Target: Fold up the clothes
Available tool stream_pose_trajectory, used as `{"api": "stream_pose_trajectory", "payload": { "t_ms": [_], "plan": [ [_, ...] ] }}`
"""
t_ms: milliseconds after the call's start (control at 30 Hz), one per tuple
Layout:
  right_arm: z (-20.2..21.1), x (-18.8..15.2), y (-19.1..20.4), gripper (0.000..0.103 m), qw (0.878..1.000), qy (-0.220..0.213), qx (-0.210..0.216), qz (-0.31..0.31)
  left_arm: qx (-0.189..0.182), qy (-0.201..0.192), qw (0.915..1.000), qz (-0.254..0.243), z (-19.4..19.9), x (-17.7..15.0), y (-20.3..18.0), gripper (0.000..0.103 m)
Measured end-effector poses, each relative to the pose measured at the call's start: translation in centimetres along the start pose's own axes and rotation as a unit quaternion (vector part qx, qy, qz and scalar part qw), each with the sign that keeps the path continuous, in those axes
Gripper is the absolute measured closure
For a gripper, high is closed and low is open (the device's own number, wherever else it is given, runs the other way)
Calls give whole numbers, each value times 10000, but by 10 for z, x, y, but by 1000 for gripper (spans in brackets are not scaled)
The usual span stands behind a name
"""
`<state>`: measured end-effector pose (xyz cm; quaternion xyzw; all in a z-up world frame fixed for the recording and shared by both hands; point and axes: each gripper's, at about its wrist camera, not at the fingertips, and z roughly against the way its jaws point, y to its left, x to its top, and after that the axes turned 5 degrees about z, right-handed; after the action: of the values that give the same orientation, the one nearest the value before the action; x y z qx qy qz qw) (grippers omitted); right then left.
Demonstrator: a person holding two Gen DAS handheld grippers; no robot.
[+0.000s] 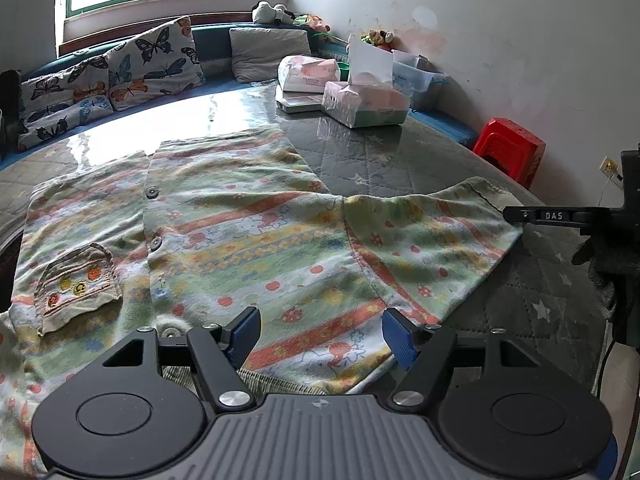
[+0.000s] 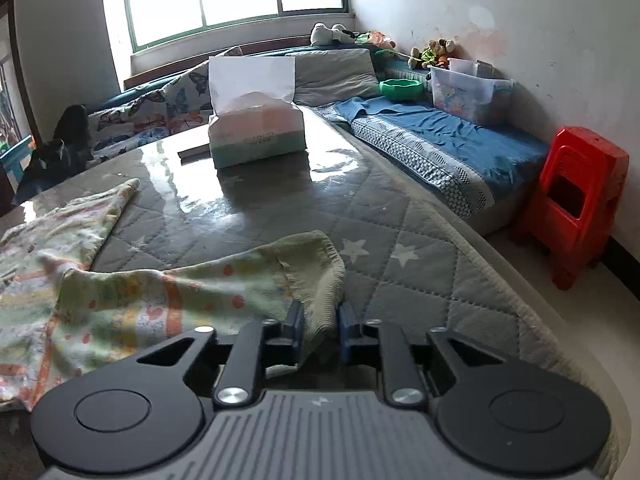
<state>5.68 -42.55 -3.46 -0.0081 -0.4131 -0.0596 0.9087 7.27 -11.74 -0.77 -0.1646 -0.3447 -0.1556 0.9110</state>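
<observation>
A child's button-up top point(image 1: 240, 232) with pastel stripes, fruit prints and a small chest pocket point(image 1: 76, 284) lies spread on the grey quilted table point(image 1: 380, 152). My left gripper point(image 1: 320, 332) hovers open over the top's near edge, and its blue pads hold nothing. The sleeve point(image 1: 432, 236) stretches out to the right. In the right wrist view my right gripper point(image 2: 320, 322) is shut on the ribbed sleeve cuff point(image 2: 320, 276), which is lifted slightly off the table. The same gripper point(image 1: 516, 216) shows at the right of the left wrist view, at the cuff's corner.
Tissue packs point(image 1: 366, 100) and a flat white box point(image 1: 300, 102) stand at the table's far side. Red plastic stools point(image 2: 572, 204) are on the floor to the right. A bench with butterfly pillows point(image 1: 152, 64), a clear bin point(image 2: 468, 84) and soft toys lines the wall.
</observation>
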Motion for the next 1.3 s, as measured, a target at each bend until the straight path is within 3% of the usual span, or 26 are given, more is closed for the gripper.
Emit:
{"api": "stream_pose_trajectory", "payload": {
  "t_ms": [533,767,1067,1300],
  "plan": [
    [26,21,6,94,9990,-413,96,128,113,48,9993,-363,-24,-2,-21,33],
    [60,46,34,95,9948,-780,440,495,88,-314,9994,-90,6,3,-6,33],
    [88,83,130,95,9744,-1108,1365,1404,540,-761,9942,532,53,-6,53,31],
    [81,86,223,95,9495,-958,2038,2184,770,-953,9872,1021,82,-26,94,30]
  ]
}}
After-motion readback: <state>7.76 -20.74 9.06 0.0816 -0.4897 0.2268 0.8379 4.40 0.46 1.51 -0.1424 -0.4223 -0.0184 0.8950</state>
